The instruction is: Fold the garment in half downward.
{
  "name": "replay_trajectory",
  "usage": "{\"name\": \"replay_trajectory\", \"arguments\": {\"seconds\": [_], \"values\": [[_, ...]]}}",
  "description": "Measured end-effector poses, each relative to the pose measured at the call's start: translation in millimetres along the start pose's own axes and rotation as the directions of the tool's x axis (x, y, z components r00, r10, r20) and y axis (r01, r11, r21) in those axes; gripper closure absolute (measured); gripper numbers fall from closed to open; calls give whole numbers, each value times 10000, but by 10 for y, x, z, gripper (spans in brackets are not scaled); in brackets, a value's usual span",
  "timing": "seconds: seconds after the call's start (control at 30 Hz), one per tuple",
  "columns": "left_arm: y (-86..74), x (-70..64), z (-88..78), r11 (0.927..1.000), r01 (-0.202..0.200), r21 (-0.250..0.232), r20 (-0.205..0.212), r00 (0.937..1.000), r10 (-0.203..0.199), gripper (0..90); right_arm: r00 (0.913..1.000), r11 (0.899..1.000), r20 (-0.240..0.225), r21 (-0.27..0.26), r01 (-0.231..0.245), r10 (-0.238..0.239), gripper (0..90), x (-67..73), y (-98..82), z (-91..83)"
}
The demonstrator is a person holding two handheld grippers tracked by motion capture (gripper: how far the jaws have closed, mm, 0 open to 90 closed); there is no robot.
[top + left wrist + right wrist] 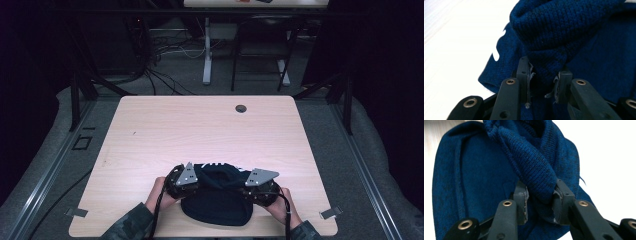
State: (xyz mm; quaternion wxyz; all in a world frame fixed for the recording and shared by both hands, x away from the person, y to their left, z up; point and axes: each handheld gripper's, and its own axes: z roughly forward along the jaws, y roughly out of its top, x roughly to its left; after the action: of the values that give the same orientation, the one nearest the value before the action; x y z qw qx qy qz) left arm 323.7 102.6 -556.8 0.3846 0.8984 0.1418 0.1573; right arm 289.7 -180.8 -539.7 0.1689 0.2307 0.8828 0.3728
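A dark navy knitted garment (217, 200) is seen lying on the near middle of the light wood desk (150, 135), close to the near edge. Which kind of garment it is cannot be told; a white marking is visible at its far edge.

The left claw (192, 181) is held at the garment's left side, the right claw (248, 186) at its right side, the two level with each other and pointed inward toward one another. Each is gripped from behind by a hand: left hand (159, 192), right hand (286, 200). Both forearms, in camouflage-patterned sleeves (127, 226), come in from the near edge and angle inward. A grey three-cornered plate is carried on top of each claw.

In the left gripper view, the left claw (543, 82) is clamped on a bunched fold of the navy knit, the fabric pinched between the two pads (528, 75) and rising from them in a thick roll.

In the right gripper view, the right claw (540, 200) is likewise clamped on a twisted fold of the garment (474, 182), with the rest of the cloth spread behind and to its left.

A round cable hole (241, 108) is noted at the desk's far edge.
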Motion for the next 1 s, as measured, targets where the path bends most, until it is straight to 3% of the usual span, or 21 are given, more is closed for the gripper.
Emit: {"name": "replay_trajectory", "arguments": {"seconds": [0.2,0.4,0.53,0.77,0.87,0.97,1.0], "values": [[-37,-15,11,9995,194,265,271,9994,-201,650,9999,9999,20,132,109,-110,679,34,-40,17],[-62,10,-38,9935,991,556,262,9946,-1007,399,9997,9994,-46,262,225,-224,679,47,-63,23],[-126,86,-149,9845,1651,583,38,9862,-1656,353,9998,9995,-66,270,183,-181,678,43,-72,20],[-115,234,-319,9785,2058,94,-406,9779,-2053,294,9993,9988,-63,346,361,-359,672,60,-75,26],[-12,354,-422,9746,2211,-357,-880,9707,-2235,293,9988,9979,-24,420,496,-496,667,75,-72,26],[78,393,-428,9695,2404,-472,-1001,9646,-2441,298,9986,9971,-24,543,526,-525,663,89,-64,25],[108,395,-411,9698,2386,-509,-947,9655,-2425,298,9985,9970,-14,554,549,-549,661,92,-61,23]]}}
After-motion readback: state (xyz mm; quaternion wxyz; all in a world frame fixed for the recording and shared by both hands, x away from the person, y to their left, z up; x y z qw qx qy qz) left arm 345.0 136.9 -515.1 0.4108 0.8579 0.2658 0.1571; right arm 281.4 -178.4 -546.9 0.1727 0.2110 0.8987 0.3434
